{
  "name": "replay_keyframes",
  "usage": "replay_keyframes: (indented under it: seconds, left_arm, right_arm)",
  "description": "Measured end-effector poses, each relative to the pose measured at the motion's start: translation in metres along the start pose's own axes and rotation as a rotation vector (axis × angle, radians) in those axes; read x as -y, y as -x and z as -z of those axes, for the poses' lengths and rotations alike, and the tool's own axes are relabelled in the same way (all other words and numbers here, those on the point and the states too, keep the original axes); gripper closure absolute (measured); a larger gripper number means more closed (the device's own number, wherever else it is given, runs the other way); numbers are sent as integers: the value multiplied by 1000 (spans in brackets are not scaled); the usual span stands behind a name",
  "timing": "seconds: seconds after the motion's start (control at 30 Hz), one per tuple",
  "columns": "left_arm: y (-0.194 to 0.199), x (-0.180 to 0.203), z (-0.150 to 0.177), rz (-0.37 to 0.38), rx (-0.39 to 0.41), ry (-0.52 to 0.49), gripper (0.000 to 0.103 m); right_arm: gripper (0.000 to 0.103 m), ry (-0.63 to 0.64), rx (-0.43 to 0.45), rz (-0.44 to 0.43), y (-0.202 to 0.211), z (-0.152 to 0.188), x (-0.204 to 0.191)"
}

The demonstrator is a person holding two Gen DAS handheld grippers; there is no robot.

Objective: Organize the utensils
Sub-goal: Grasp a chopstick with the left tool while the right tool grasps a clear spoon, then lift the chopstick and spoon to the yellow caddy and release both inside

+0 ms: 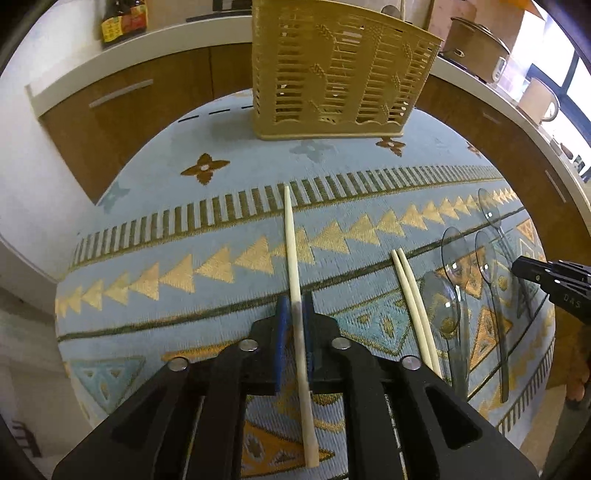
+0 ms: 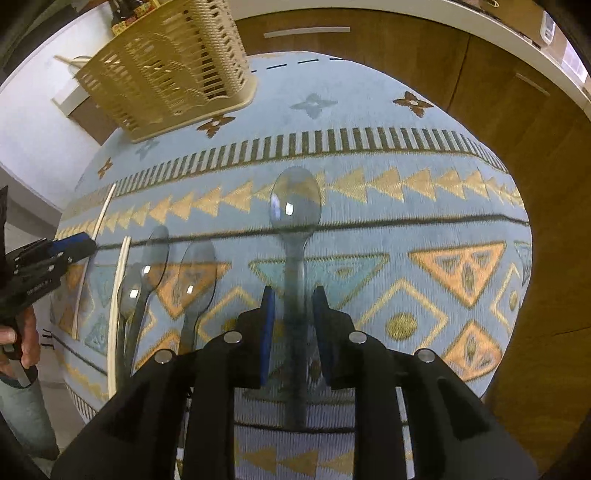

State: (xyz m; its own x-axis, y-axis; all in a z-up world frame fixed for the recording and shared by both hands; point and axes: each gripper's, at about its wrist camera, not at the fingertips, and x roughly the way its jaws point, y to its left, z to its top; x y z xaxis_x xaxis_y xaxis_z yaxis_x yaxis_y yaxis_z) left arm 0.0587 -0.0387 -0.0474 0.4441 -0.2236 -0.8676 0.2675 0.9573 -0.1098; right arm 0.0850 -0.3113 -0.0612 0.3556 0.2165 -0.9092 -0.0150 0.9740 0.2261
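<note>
A cream chopstick [image 1: 291, 240] runs between the blue pads of my left gripper [image 1: 295, 304]. A thin gap shows beside it, so the gripper is open. Two more chopsticks [image 1: 410, 295] lie side by side to the right, next to several clear plastic spoons [image 1: 454, 254]. My right gripper [image 2: 294, 297] straddles the handle of one clear spoon [image 2: 295, 199], with gaps on both sides, so it is open. The tan slotted utensil basket [image 1: 332, 74] stands upright at the far edge of the round table [image 1: 166, 221]. Each gripper shows in the other's view: the right gripper [image 1: 517, 267] and the left gripper [image 2: 70, 245].
The table has a blue patterned cloth and drops off all round. Brown cabinets under a white counter [image 1: 74, 85] curve behind it, holding a sauce bottle [image 1: 123, 22], a pot [image 1: 476, 48] and a mug [image 1: 537, 99]. A person's hand [image 2: 18, 343] grips the left tool.
</note>
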Motion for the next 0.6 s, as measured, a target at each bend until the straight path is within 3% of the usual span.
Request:
replay_keyframes:
  seconds: [0.1, 0.3, 0.4, 0.57, 0.6]
  left_arm:
    - [-5, -2, -10, 33, -24, -7, 75]
    - [-20, 7, -25, 6, -99, -108, 73]
    - [-24, 16, -29, -31, -122, -173, 73]
    - [-25, 31, -24, -90, -98, -231, 83]
    - [-25, 34, -23, -83, -91, -237, 93]
  right_arm:
    - [84, -9, -27, 3, -5, -11, -2]
    - [85, 23, -68, 88, -11, -20, -16]
    - [93, 49, -64, 122, -10, -16, -22]
    - [93, 72, -5, 98, 5, -4, -30]
    - [93, 83, 22, 97, 12, -2, -33]
